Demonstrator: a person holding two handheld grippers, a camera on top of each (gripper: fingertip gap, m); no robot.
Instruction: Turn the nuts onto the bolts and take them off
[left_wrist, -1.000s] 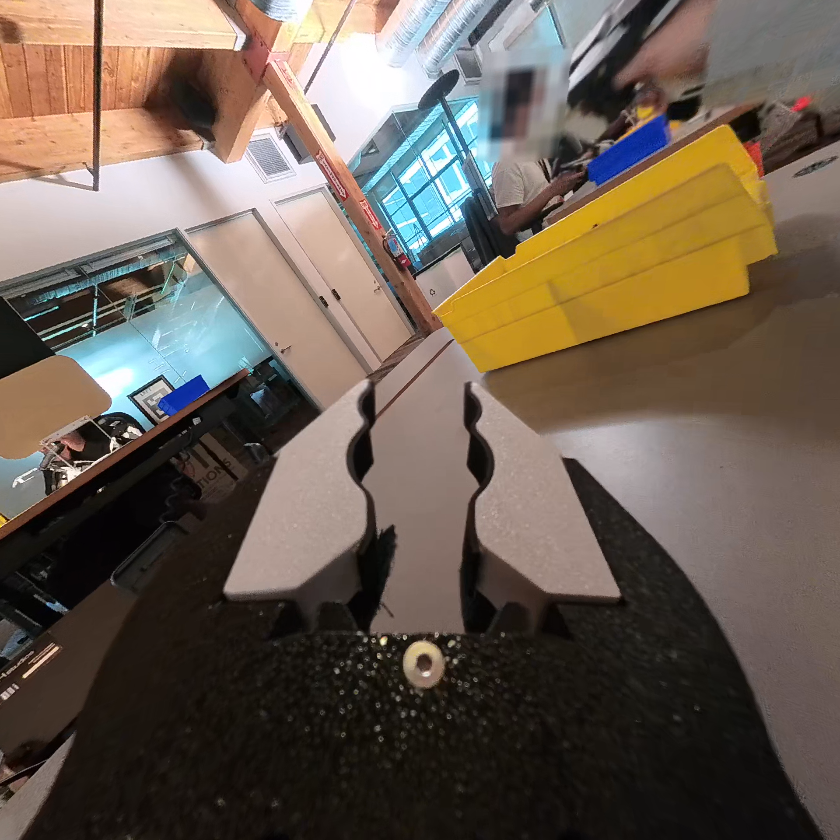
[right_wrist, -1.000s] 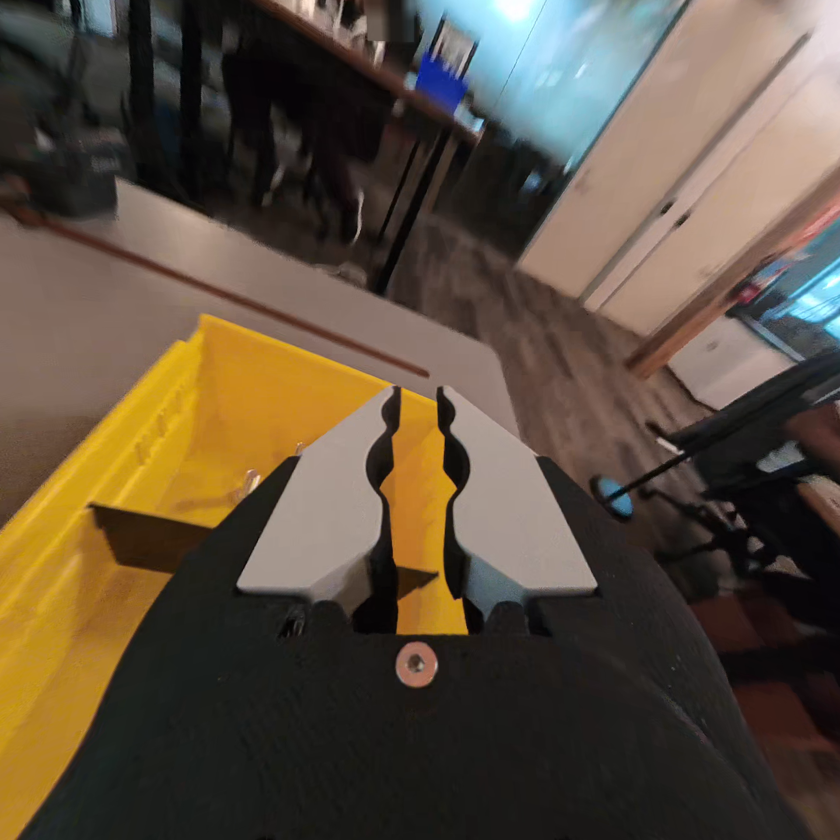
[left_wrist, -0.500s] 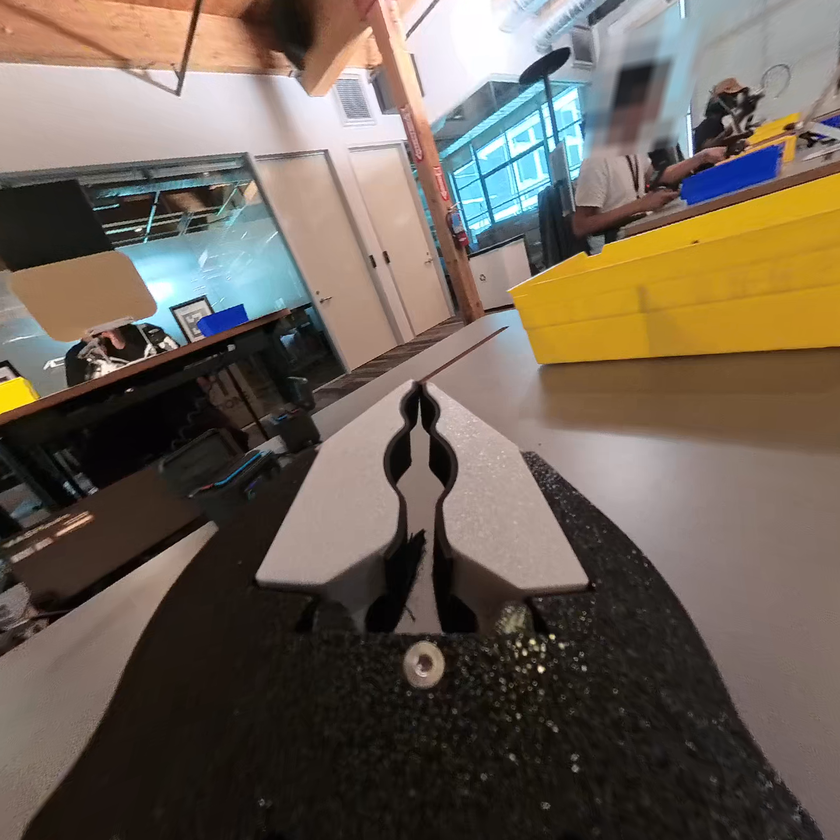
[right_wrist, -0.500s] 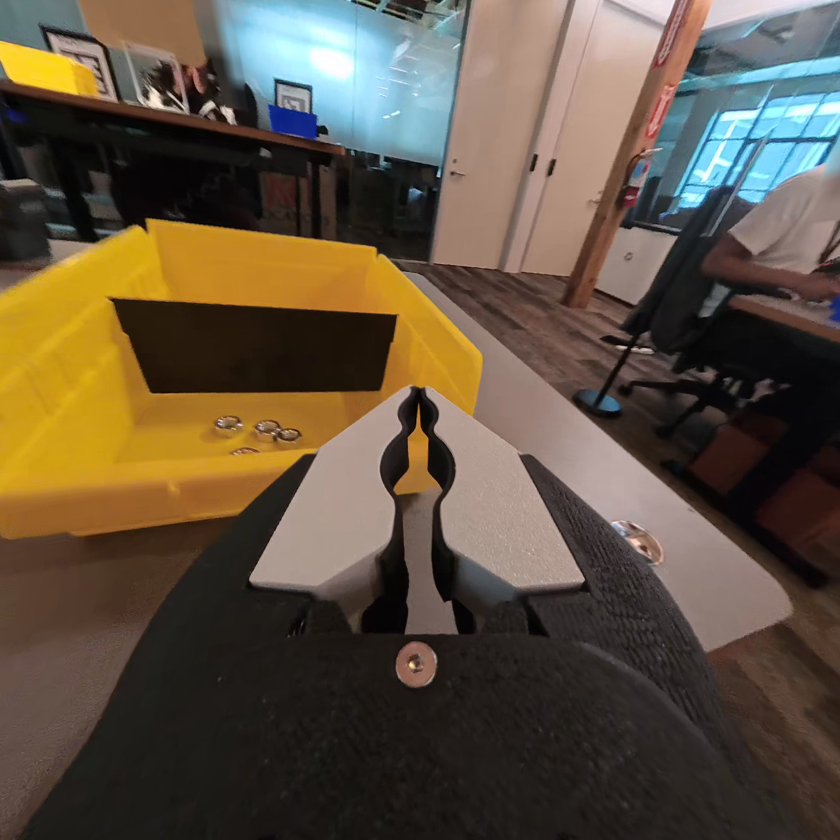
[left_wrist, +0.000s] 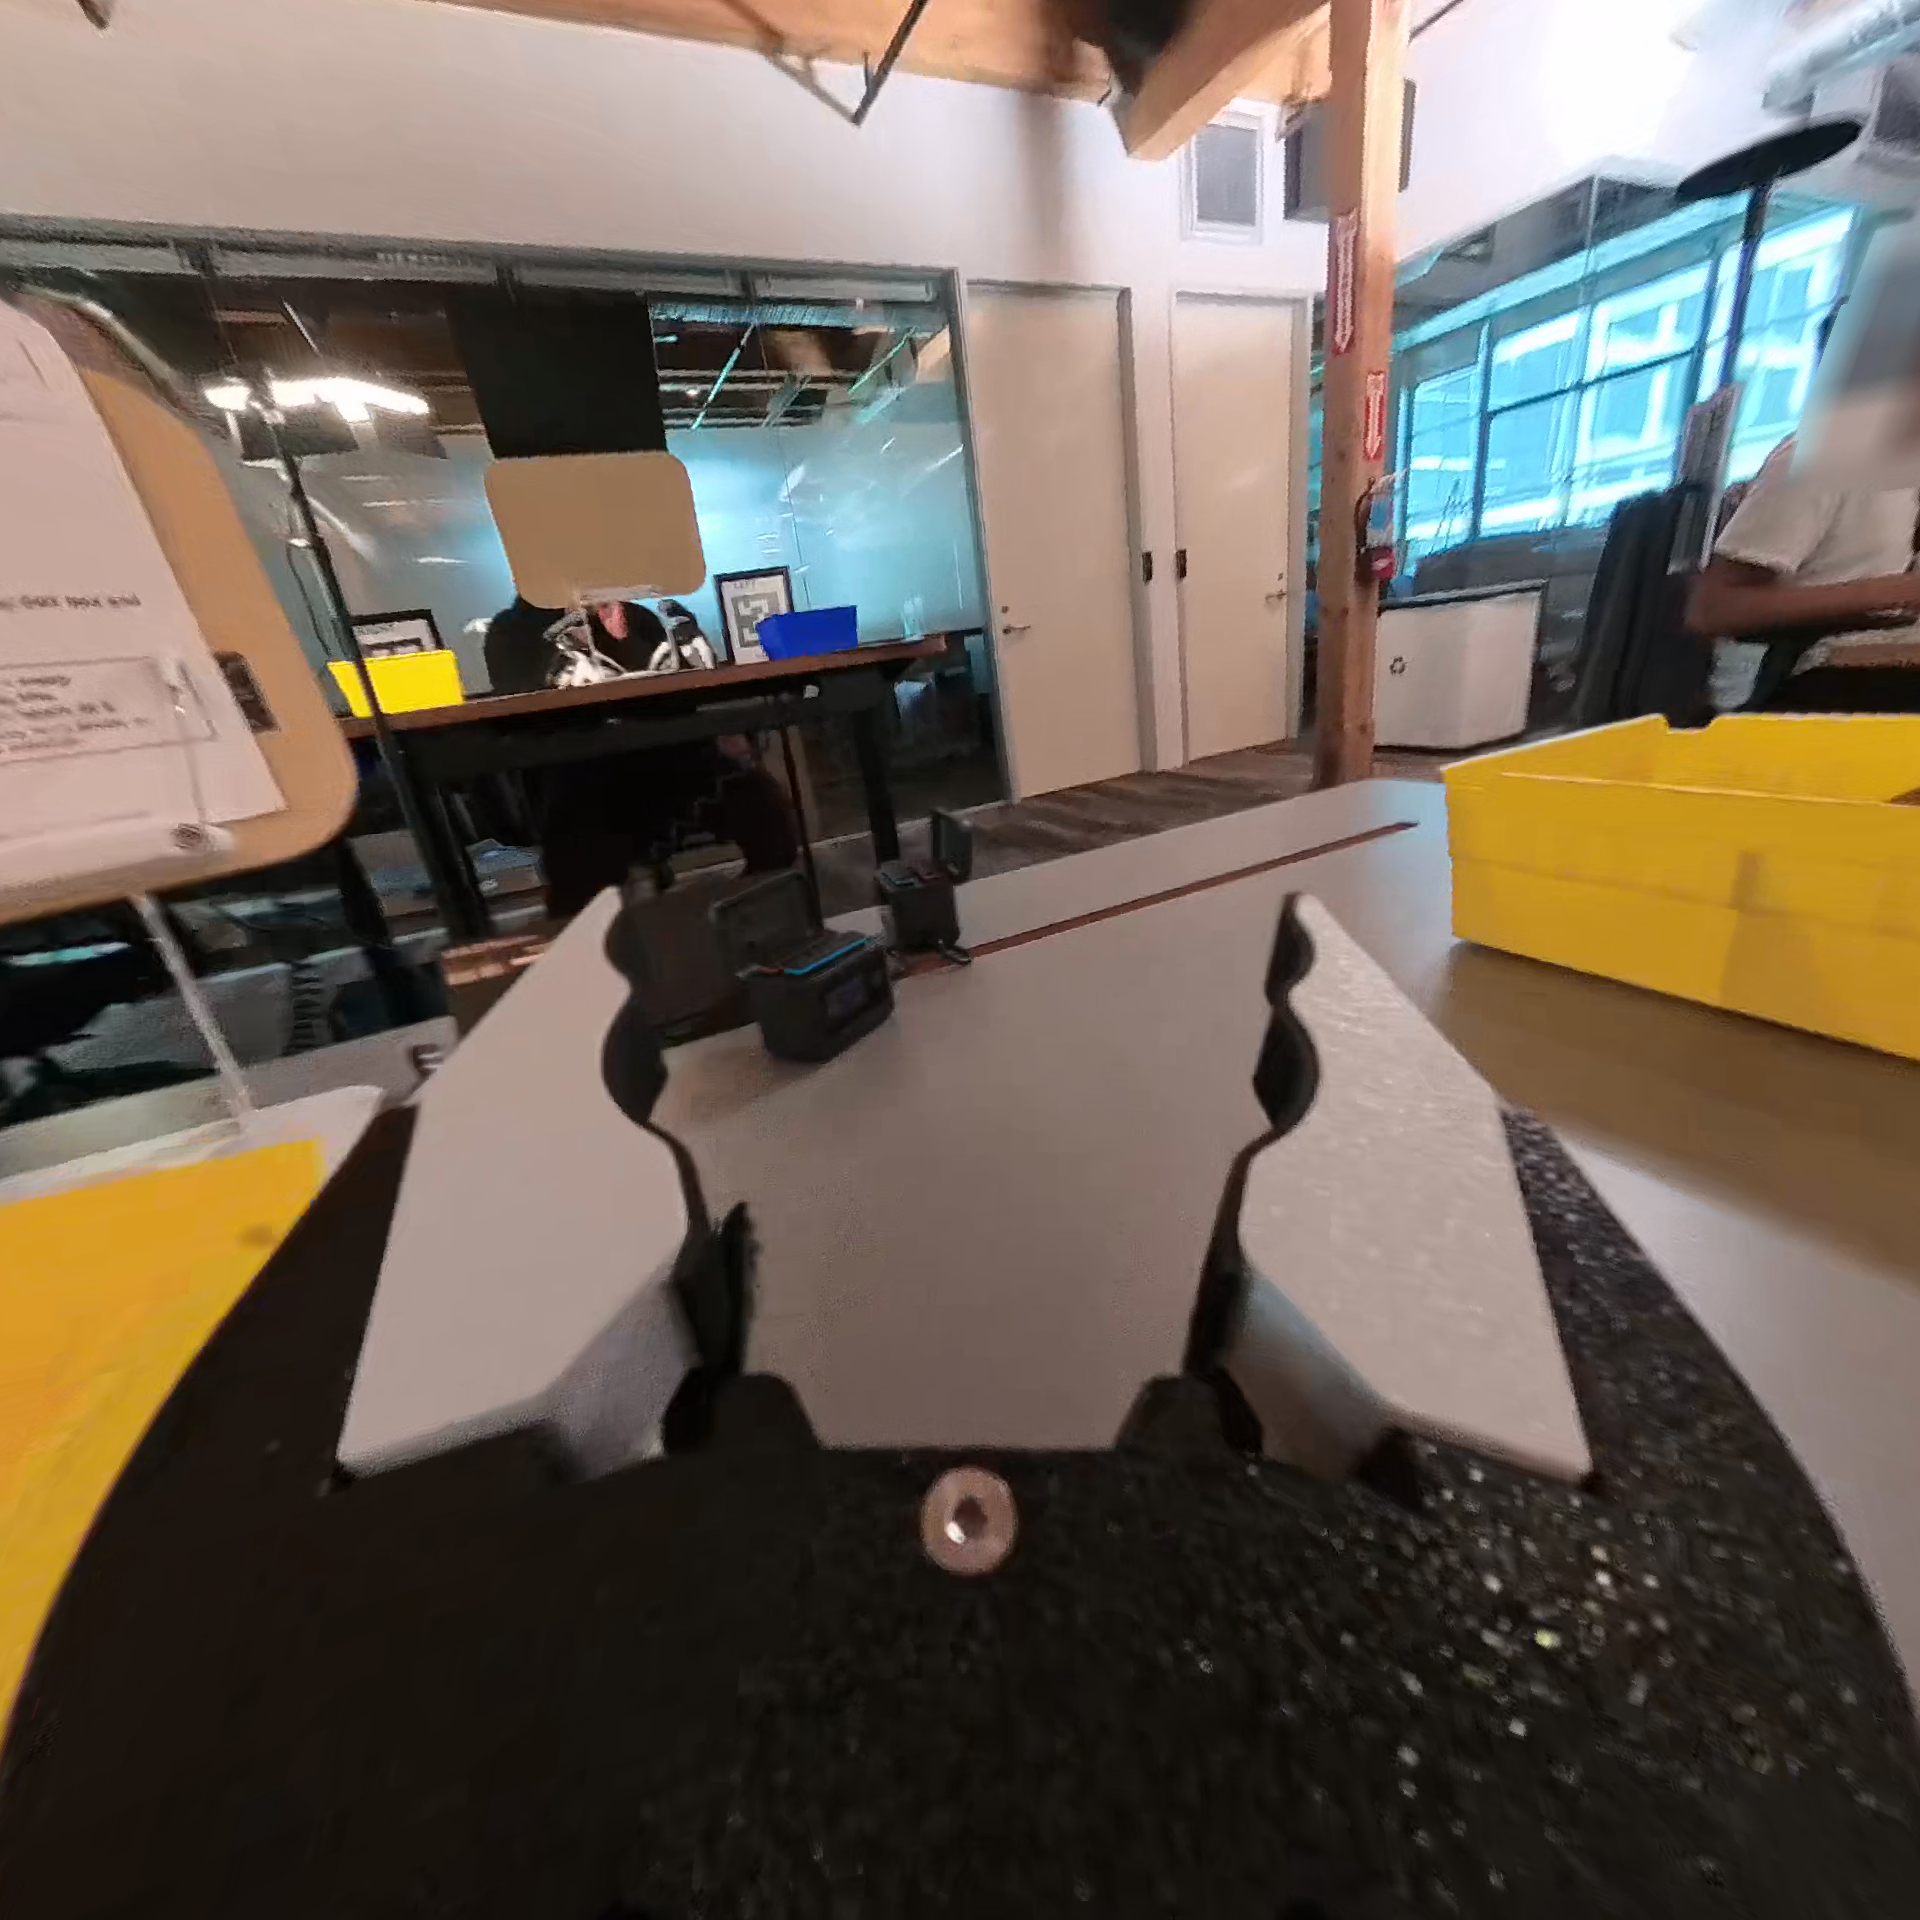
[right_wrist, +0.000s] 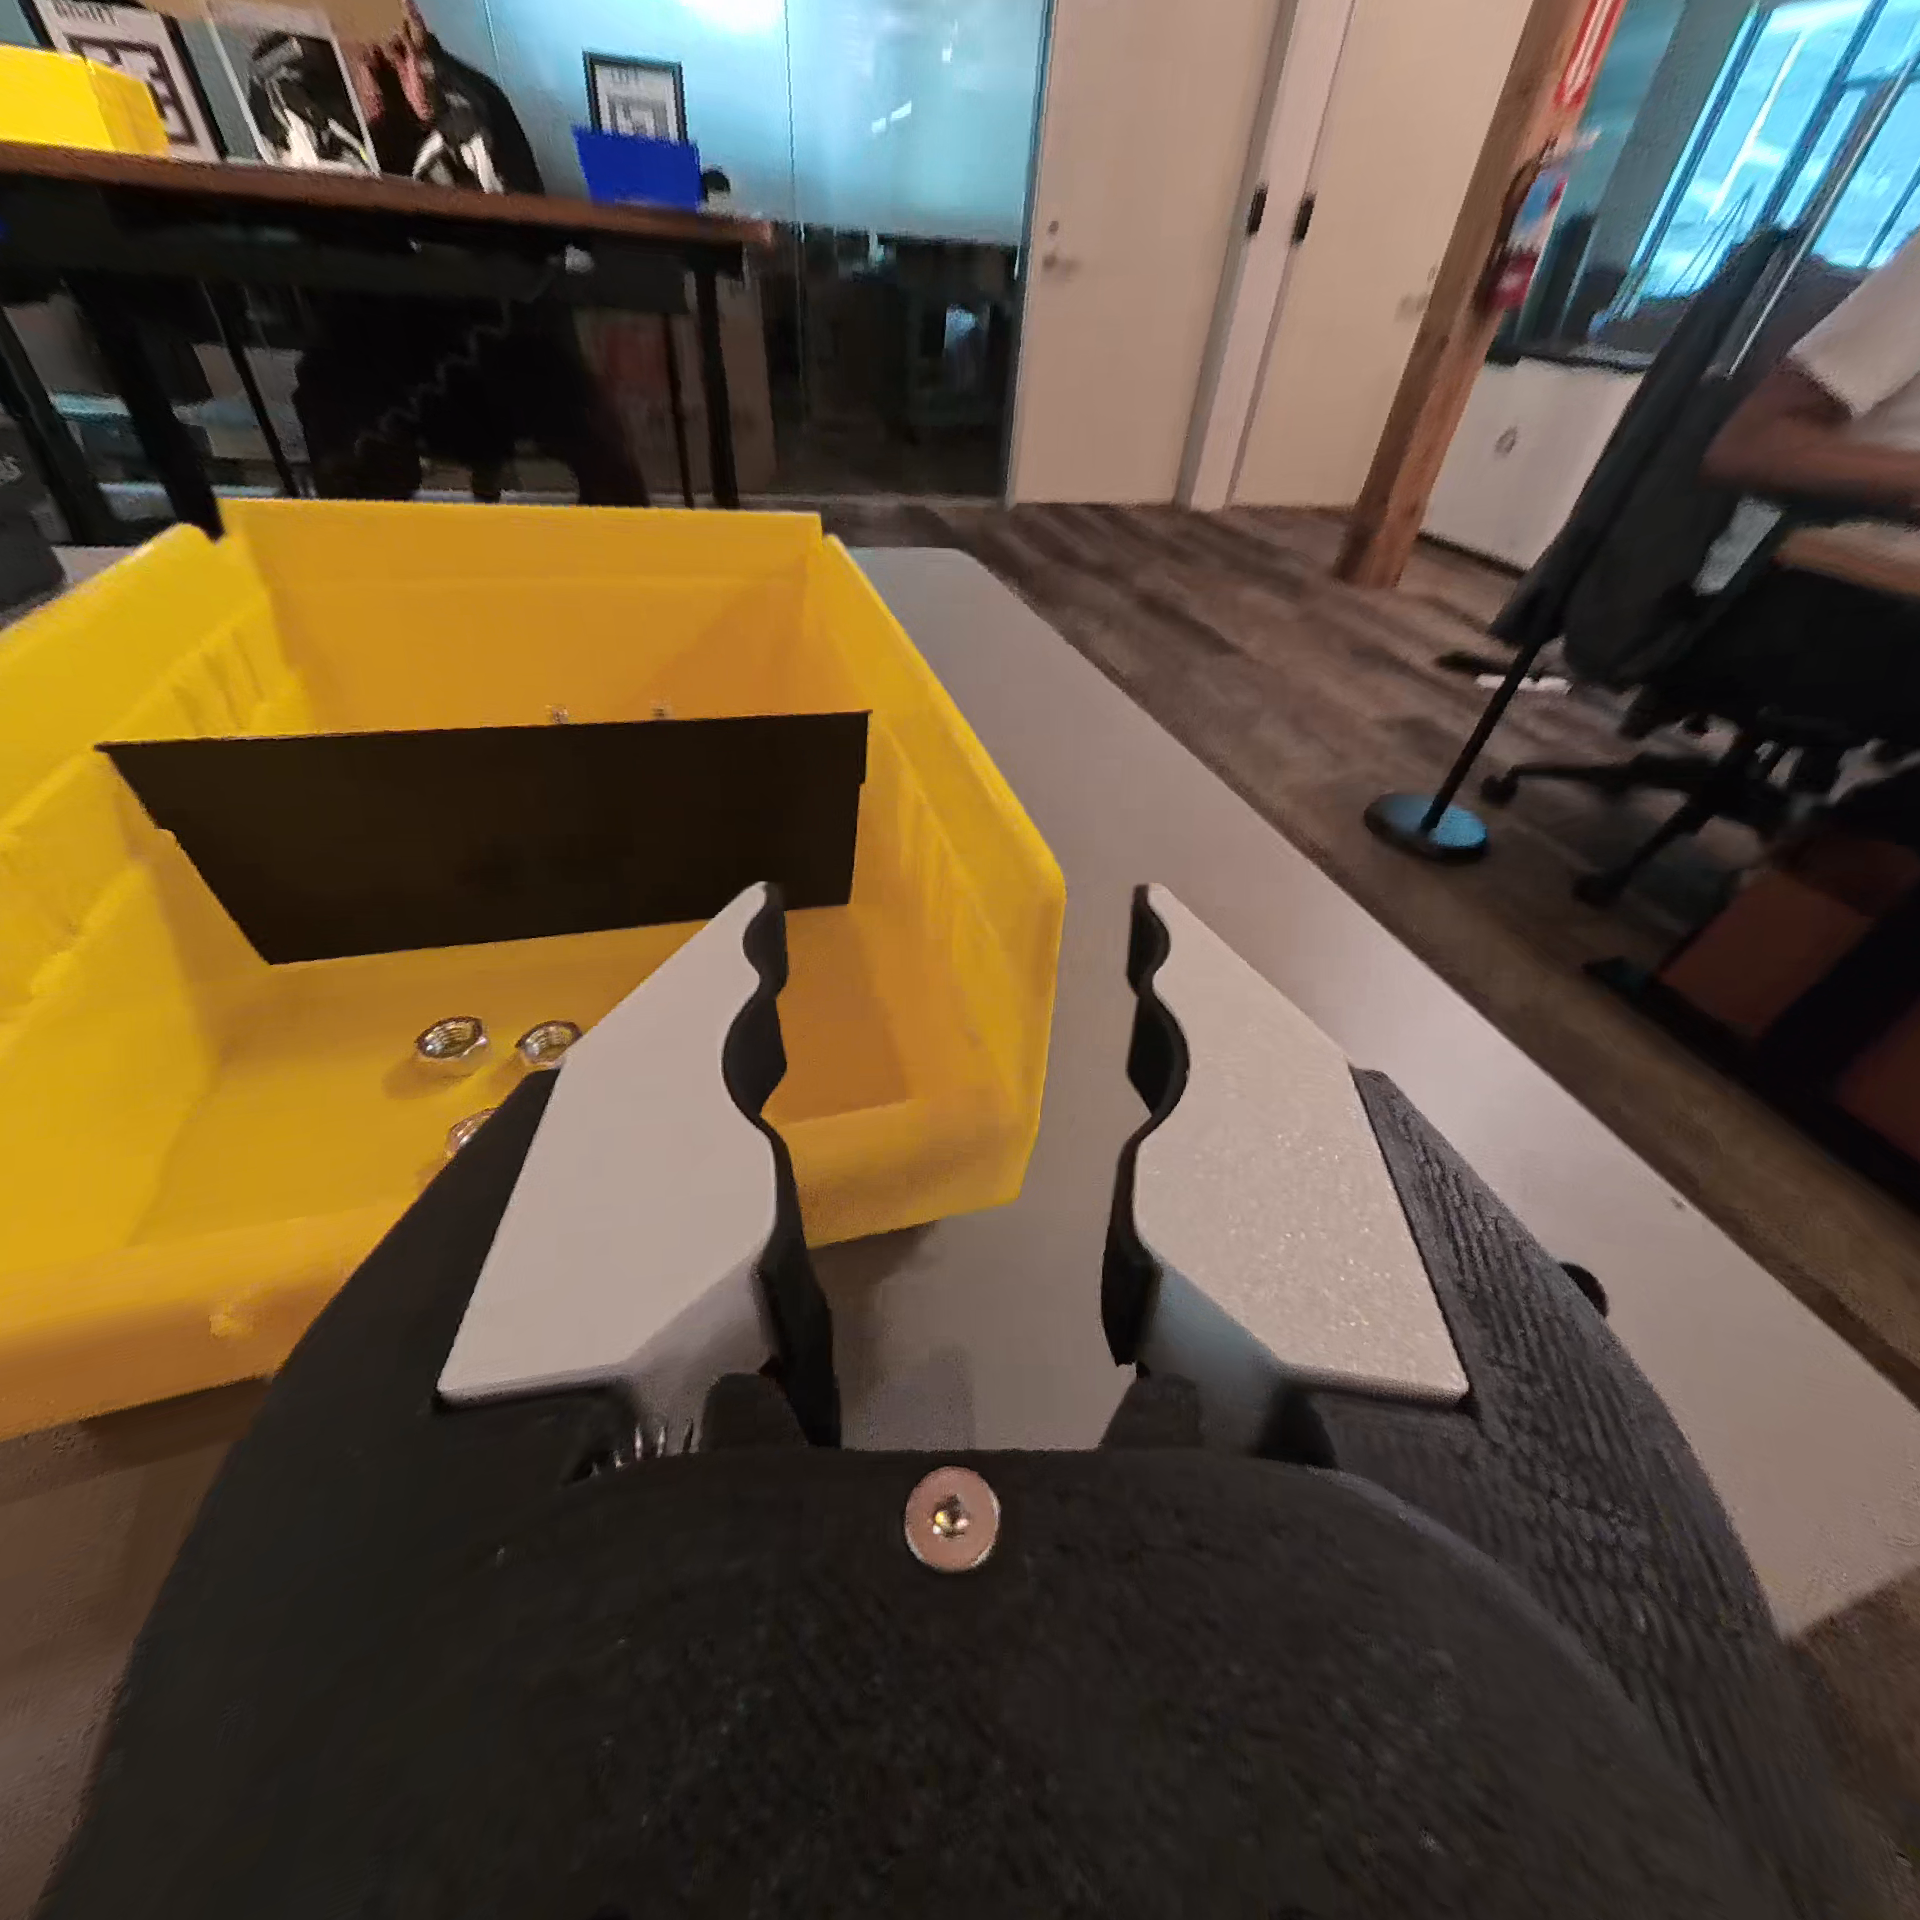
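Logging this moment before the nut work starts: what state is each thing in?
Left hand-held gripper: open, empty.
Right hand-held gripper: open, empty.
Yellow bin: upright on the table, split by a black divider.
Nuts: loose in the near compartment.

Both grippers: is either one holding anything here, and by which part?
Nothing is held. The left gripper and right gripper are both open and empty; the nuts lie in the yellow bin.
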